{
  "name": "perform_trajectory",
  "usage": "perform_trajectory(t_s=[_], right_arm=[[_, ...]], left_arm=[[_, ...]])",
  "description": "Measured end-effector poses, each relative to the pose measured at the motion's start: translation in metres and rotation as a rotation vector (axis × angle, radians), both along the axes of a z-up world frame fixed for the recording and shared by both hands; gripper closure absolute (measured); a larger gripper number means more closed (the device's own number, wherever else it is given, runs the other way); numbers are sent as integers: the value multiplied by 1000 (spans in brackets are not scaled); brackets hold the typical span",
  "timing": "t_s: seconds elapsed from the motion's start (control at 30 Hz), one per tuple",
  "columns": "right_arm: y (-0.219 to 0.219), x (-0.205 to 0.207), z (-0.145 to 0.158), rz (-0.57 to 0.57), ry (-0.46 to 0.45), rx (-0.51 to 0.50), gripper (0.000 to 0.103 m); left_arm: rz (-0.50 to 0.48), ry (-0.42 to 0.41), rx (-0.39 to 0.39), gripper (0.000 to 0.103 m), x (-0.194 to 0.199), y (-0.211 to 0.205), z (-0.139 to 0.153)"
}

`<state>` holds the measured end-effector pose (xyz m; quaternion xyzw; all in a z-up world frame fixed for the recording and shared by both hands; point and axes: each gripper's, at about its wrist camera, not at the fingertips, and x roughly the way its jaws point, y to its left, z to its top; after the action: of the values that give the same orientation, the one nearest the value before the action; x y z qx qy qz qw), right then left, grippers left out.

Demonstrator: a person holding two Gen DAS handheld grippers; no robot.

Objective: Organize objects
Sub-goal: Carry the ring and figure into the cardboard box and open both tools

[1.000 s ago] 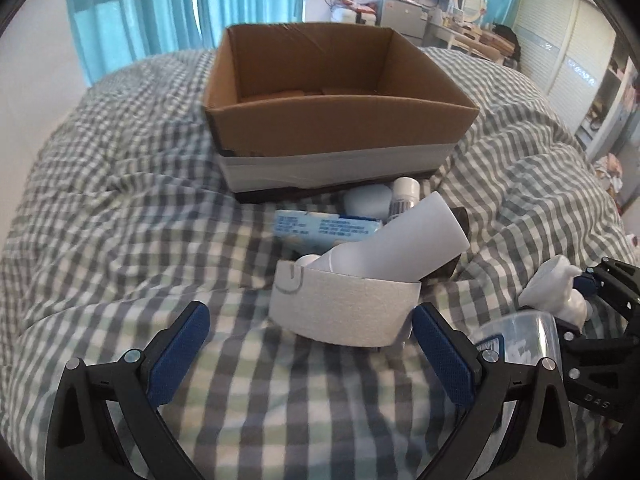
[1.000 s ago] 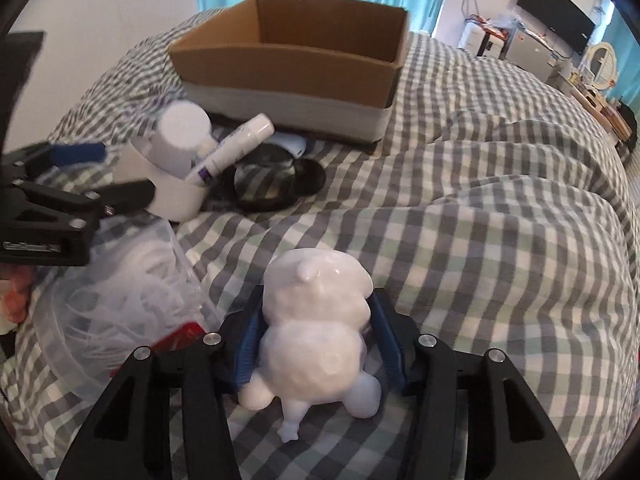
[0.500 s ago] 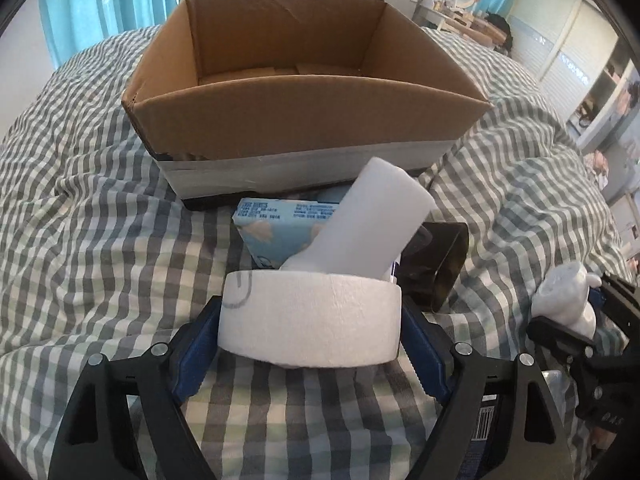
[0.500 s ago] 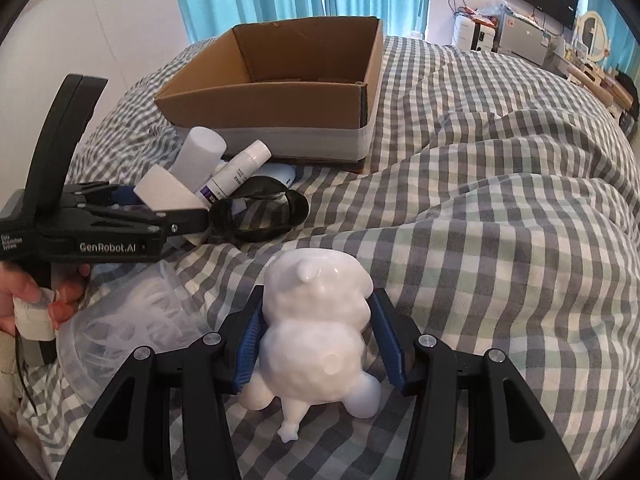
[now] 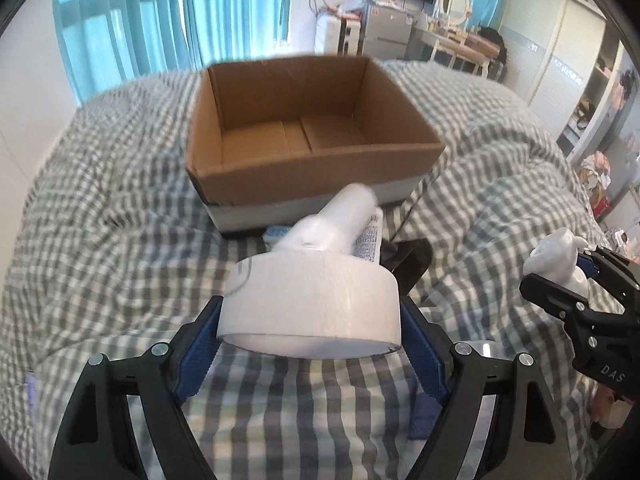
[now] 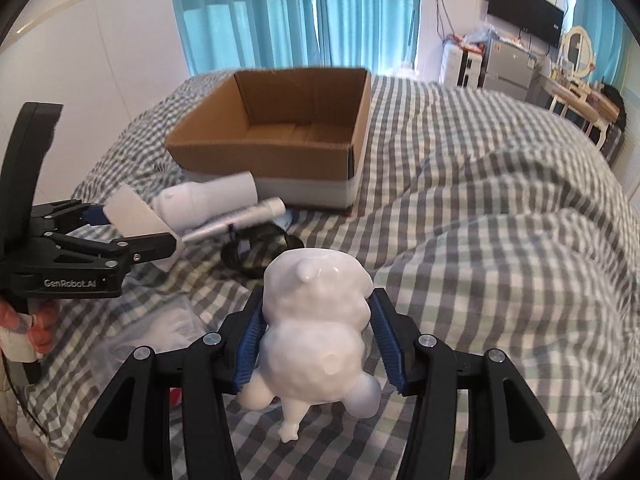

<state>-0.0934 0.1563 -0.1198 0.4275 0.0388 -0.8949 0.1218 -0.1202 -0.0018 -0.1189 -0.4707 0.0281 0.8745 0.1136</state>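
Checked bedding point(image 5: 100, 240) was spread under an empty cardboard box point(image 5: 308, 136), set far to receive things. A white foam ring point(image 5: 312, 304) was pinched by the left gripper point(image 5: 310, 344), apparently lifted; a white figurine point(image 6: 316, 320) was clamped by the right gripper point(image 6: 318, 344), nearer, ready for boxing.

Grey-and-white checked duvet point(image 5: 100, 216) spread across whole bed, rumpled at 3 o'clock. Teal curtains point(image 6: 292, 12) hung over window at 12 o'clock. Black wall-mounted TV point(image 6: 524, 8) seen at 1 o'clock, silver mini-fridge point(image 6: 508, 66) below it. Oval vanity mirror point(image 6: 578, 52) and cream dressing table point(image 6: 576, 100) placed at 2 o'clock. White panelled wall point(image 6: 100, 64) seen at 10 o'clock.
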Motion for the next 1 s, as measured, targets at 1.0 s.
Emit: perform_trajectory(t_s=[1.0], right_arm=[[-54,-25,157,76,303,33,52]], left_arm=[[-27,363,-43,18,-20,-1,140]])
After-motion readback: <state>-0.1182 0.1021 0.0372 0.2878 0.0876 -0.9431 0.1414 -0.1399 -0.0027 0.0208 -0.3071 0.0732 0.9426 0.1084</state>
